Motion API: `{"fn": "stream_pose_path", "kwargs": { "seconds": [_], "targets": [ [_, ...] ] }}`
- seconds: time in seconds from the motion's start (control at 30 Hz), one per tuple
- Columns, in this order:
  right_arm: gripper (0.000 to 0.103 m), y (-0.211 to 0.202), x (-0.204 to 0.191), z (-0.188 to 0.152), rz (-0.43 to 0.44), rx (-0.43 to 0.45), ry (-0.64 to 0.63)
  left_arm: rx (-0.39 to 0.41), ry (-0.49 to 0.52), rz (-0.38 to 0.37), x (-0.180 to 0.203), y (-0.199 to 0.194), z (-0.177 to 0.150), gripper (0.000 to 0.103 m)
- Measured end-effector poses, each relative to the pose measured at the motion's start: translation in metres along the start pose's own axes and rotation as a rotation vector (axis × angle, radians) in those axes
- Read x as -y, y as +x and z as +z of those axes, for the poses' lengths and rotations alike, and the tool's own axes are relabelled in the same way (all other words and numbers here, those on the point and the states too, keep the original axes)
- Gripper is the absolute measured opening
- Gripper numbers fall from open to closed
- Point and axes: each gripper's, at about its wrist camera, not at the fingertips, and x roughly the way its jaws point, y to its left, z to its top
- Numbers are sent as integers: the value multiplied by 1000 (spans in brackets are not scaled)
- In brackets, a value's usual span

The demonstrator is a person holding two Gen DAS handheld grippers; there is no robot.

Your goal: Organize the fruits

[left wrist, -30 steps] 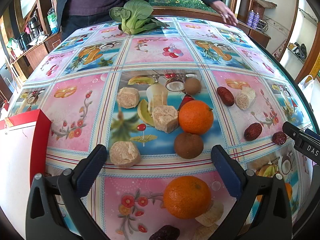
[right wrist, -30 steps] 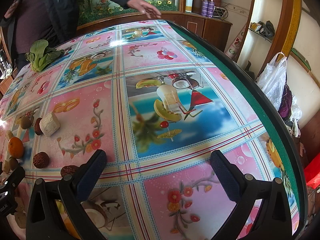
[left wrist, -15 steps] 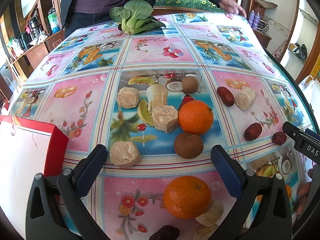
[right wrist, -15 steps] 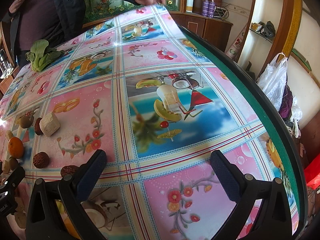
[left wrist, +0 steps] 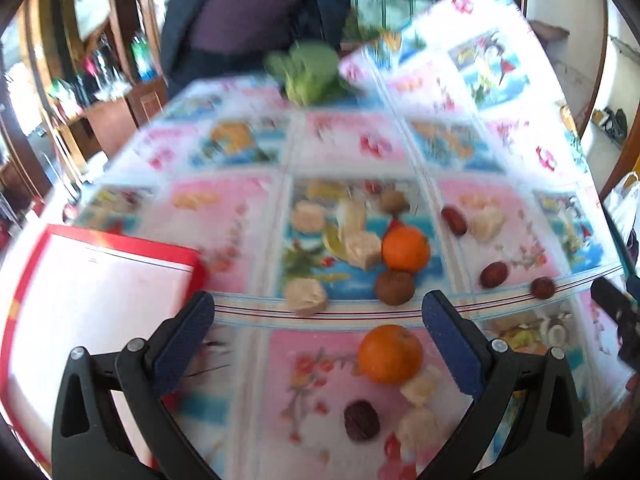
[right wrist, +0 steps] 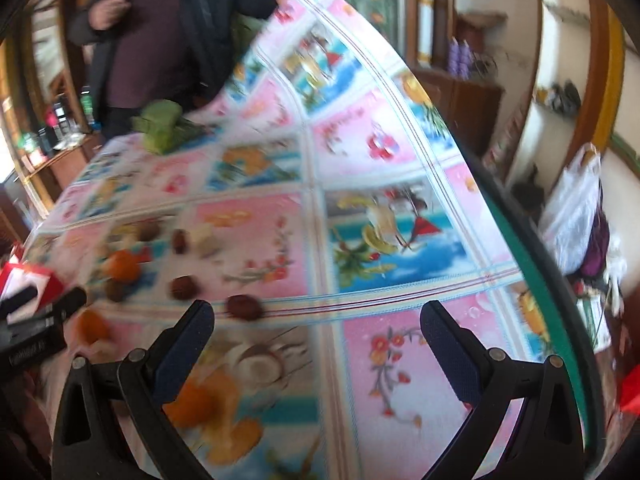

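Observation:
Two oranges (left wrist: 406,249) (left wrist: 390,354) lie on the patterned tablecloth (left wrist: 240,220) in the left wrist view, with a brown round fruit (left wrist: 395,287) between them. Beige chunks (left wrist: 306,302) and red dates (left wrist: 494,274) are scattered around, and a dark wrinkled fruit (left wrist: 361,420) lies nearest. My left gripper (left wrist: 318,320) hangs open above the near orange, holding nothing. My right gripper (right wrist: 318,320) is open and empty over bare cloth, to the right of a date (right wrist: 244,306) and an orange (right wrist: 122,266). Both views are blurred.
A red-rimmed white box (left wrist: 100,280) sits at the left, beside my left finger. A person (right wrist: 160,20) at the far side holds the cloth's far corner (right wrist: 320,20) up. A leafy green vegetable (left wrist: 308,72) lies near them. The green table edge (right wrist: 520,240) and a plastic bag (right wrist: 572,216) are on the right.
The person has lifted the cloth's far right corner high off the table. The red box has come further in from the left. Both cameras have shifted, blurring the views.

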Motion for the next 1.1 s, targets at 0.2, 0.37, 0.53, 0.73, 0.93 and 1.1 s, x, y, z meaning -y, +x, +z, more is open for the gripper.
{"fn": "stream_pose_path", "kwargs": {
  "seconds": [0.2,0.37,0.53,0.73,0.93,1.1],
  "targets": [
    [103,-43,-14,-12,72,83,-30,111,-29,-13,-18,-57,-8,103],
    [103,-57,-27,-12,63,112,-67,131,-12,8,-21,-75,-15,103],
    [103,-68,-31,-17,76,124,-78,111,-28,-19,-27,-81,-20,103],
    [103,-70,-32,-20,90,127,-93,114,-26,-22,-30,-84,-23,103],
    [102,-51,-29,-28,121,66,-111,73,-9,-33,-37,-71,-29,103],
    [102,-34,-34,-36,171,5,-135,10,-34,-42,-53,-55,-40,103]
  ]
}}
